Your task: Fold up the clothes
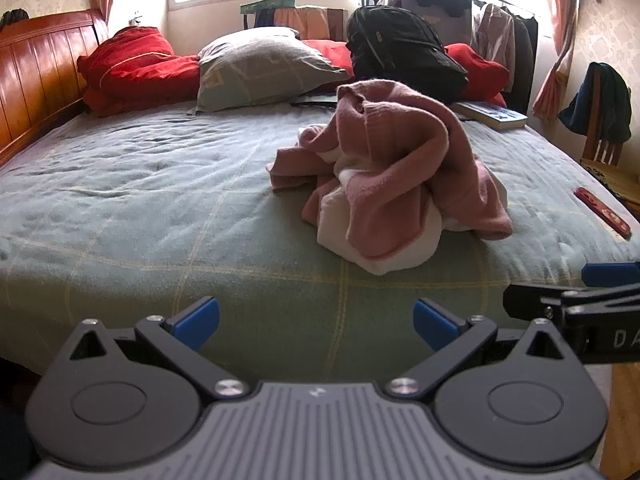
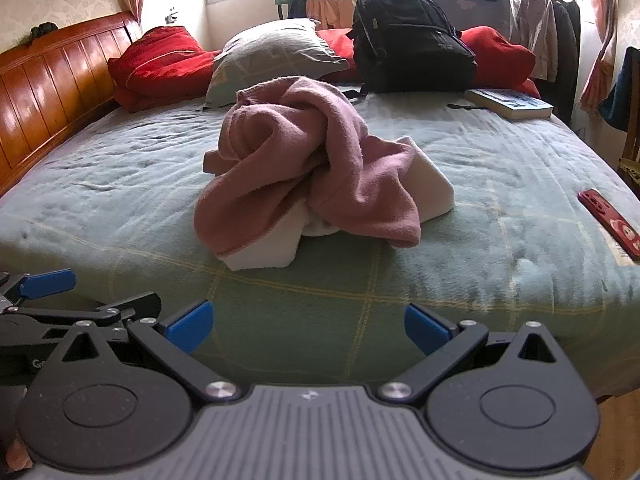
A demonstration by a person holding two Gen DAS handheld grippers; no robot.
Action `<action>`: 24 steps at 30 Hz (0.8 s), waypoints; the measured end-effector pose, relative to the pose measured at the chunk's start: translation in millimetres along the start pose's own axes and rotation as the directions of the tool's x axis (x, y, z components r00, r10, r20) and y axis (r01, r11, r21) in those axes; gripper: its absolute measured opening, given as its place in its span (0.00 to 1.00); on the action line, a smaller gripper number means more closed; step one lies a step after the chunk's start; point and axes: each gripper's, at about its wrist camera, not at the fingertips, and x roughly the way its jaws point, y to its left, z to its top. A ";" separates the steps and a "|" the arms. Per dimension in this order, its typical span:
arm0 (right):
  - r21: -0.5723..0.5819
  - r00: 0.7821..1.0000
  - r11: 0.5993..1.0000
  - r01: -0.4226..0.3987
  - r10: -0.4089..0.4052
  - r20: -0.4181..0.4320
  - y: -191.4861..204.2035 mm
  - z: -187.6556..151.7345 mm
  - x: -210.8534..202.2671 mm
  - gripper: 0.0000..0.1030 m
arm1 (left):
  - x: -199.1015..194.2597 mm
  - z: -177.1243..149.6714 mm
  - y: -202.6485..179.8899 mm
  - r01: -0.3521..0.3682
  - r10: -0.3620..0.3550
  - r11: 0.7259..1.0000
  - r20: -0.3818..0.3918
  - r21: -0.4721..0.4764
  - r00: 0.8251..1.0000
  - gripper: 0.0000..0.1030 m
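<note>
A: Left gripper (image 1: 316,326) low at near bed edge, blue fingers (image 1: 198,320) spread wide, nothing between them. Right gripper (image 2: 308,330) same: spread wide, empty, just beside the left one.

B: Garment?

A: Pink-and-white sweater (image 2: 308,176) crumpled in a heap mid-bed on green checked blanket (image 2: 120,184), well ahead of both grippers, untouched. Bare blanket between fingertips and heap.

B: Surroundings?

A: Grey pillow (image 2: 276,56) and red bedding (image 2: 160,60) at far end. Black backpack (image 2: 408,44) behind heap, close to it in left wrist view; contact not determinable. Book (image 2: 510,104) at far right of bed, apart from heap. Red phone (image 2: 612,222) near right bed edge. Wooden headboard (image 2: 52,88) along left side. Clothes rack (image 2: 548,20) by window.

B: Obstructions?

A: Right gripper's side partly in left view at right edge, no overlap with heap.
</note>
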 end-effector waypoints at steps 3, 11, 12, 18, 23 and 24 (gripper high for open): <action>-0.003 1.000 1.000 0.000 0.000 0.001 -0.2 1.0 0.9 1.00 | 2.1 1.0 0.4 0.002 -0.002 1.000 -0.004 0.004 1.000 0.99; -0.005 1.000 1.000 -0.006 0.007 0.013 -1.9 7.1 8.6 1.00 | 13.1 7.9 1.0 0.033 -0.033 0.999 -0.003 0.020 0.999 0.99; -0.008 1.000 1.000 -0.010 0.010 0.017 -2.4 8.0 10.7 1.00 | 15.2 8.9 1.1 0.035 -0.035 0.999 -0.001 0.019 0.999 0.99; -0.020 0.999 0.999 -0.036 0.036 0.033 -6.8 14.3 25.2 1.00 | 36.8 13.5 -3.0 0.048 -0.047 0.998 -0.023 0.046 0.999 0.99; 0.016 0.995 0.997 -0.081 0.080 0.066 -21.6 17.9 40.1 1.00 | 57.6 19.0 -5.7 0.076 -0.073 0.995 -0.056 0.067 0.996 0.99; 0.027 0.993 0.995 -0.095 0.093 0.076 -25.6 18.4 42.7 1.00 | 61.8 20.7 -6.1 0.080 -0.076 0.994 -0.064 0.071 0.995 0.99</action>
